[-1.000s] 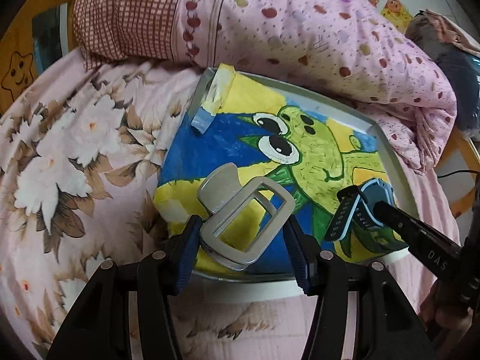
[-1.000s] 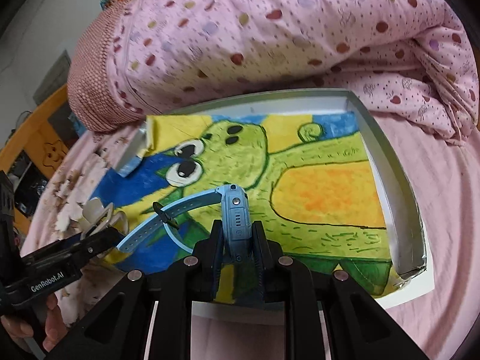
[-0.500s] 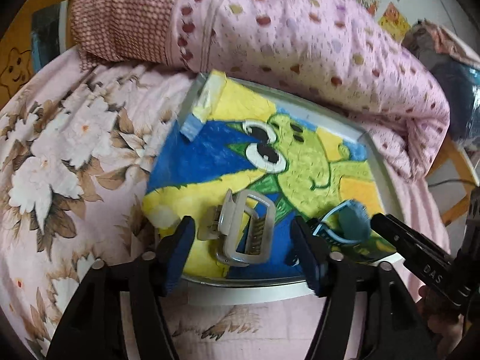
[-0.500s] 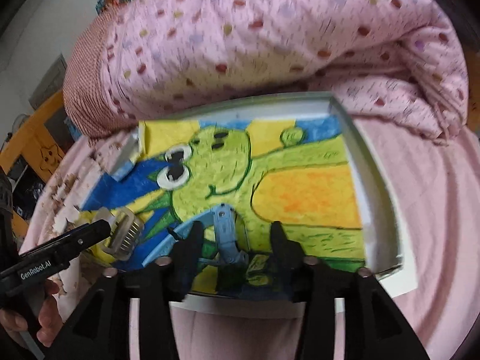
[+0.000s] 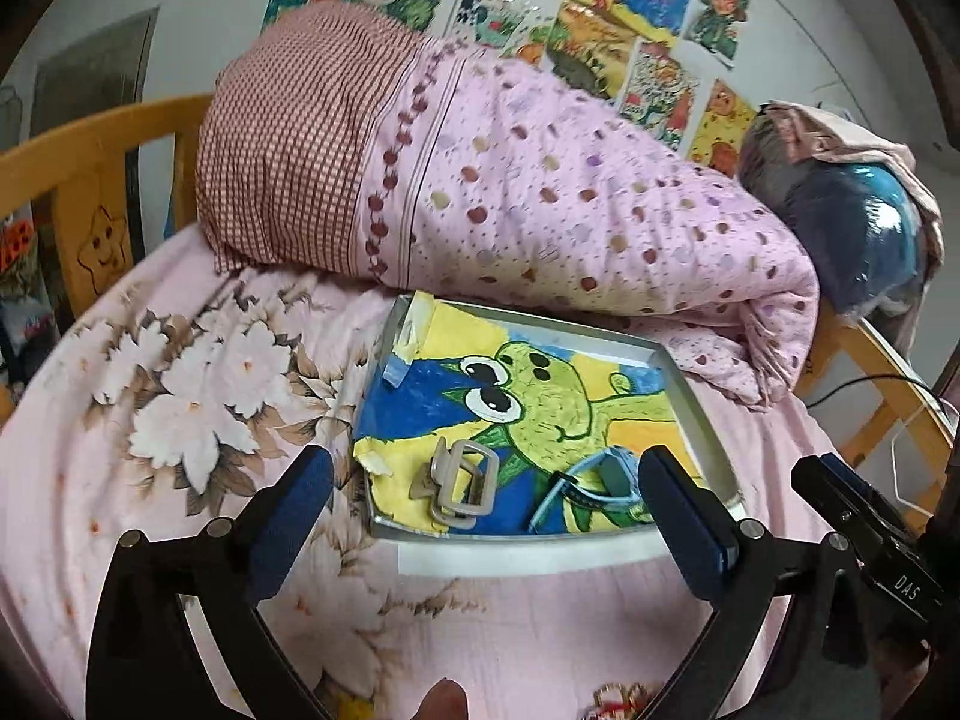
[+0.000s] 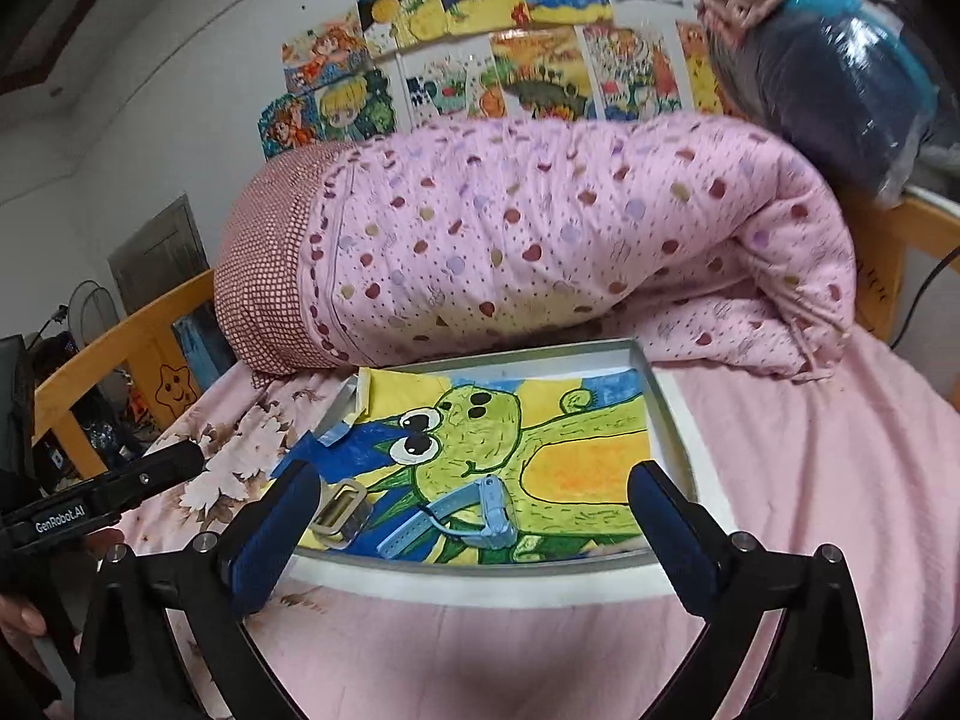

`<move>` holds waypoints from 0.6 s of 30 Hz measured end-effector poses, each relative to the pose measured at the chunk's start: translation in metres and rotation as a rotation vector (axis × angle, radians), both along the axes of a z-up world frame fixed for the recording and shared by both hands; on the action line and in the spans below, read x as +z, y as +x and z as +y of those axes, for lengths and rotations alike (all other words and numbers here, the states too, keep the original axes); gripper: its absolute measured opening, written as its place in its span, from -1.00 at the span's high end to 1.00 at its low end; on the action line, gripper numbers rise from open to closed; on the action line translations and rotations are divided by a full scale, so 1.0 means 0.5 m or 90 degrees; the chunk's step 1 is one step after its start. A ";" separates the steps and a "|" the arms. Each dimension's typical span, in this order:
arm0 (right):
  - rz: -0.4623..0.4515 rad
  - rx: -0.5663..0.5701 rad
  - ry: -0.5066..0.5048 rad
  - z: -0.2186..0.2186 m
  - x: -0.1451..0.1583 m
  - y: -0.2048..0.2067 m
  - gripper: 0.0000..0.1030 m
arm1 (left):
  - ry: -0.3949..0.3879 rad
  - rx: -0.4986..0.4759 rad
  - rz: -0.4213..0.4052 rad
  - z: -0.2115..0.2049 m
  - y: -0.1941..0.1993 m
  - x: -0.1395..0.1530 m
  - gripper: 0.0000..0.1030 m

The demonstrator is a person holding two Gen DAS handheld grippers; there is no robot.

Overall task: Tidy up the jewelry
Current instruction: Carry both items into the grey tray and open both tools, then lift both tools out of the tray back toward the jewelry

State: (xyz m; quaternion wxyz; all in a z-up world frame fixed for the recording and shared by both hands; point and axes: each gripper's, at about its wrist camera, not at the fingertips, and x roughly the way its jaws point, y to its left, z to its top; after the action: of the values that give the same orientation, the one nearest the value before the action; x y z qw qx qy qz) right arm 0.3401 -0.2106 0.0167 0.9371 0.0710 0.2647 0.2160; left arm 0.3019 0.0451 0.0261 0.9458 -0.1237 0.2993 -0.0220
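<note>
Both grippers are opening wide, left gripper [image 5: 483, 516] and right gripper [image 6: 474, 531], fingers gripping nothing. The beige hair clip [image 5: 459, 486] is lying in the tray [image 5: 699, 420] at seven o'clock, the blue watch [image 6: 474, 513] beside it at five o'clock, on the frog drawing [image 6: 540, 438].

A: Left gripper [image 5: 483, 495] status?
B: Jaws opening, spread wide. Blue pads [image 5: 294, 501] well apart, nothing pressed between them. Pitched down and forward.
A: Right gripper [image 6: 474, 507]?
B: Same. Jaws opening, pads [image 6: 672, 531] wide apart, gripping nothing. Tilted down too.
A: Relative positions?
B: Side by side. Right one shows at the right edge of the left view, left one at the left edge of the right view.
A: Hands?
B: Only a fingertip [image 6: 21, 618] visible, low left in the right view.
</note>
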 end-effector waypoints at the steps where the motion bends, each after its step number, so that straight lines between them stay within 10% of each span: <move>1: -0.003 -0.001 0.000 -0.003 0.003 -0.011 -1.00 | 0.006 -0.003 -0.008 -0.004 -0.015 0.006 -0.95; 18: -0.068 -0.033 -0.061 -0.076 0.023 -0.248 -1.00 | 0.051 -0.027 -0.071 -0.023 -0.249 0.018 -0.97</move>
State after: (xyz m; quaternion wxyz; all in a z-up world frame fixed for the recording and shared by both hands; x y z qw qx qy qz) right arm 0.2159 -0.2486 0.0281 0.9574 0.0211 0.2226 0.1826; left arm 0.1773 0.0335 0.0352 0.9646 -0.0779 0.2493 -0.0372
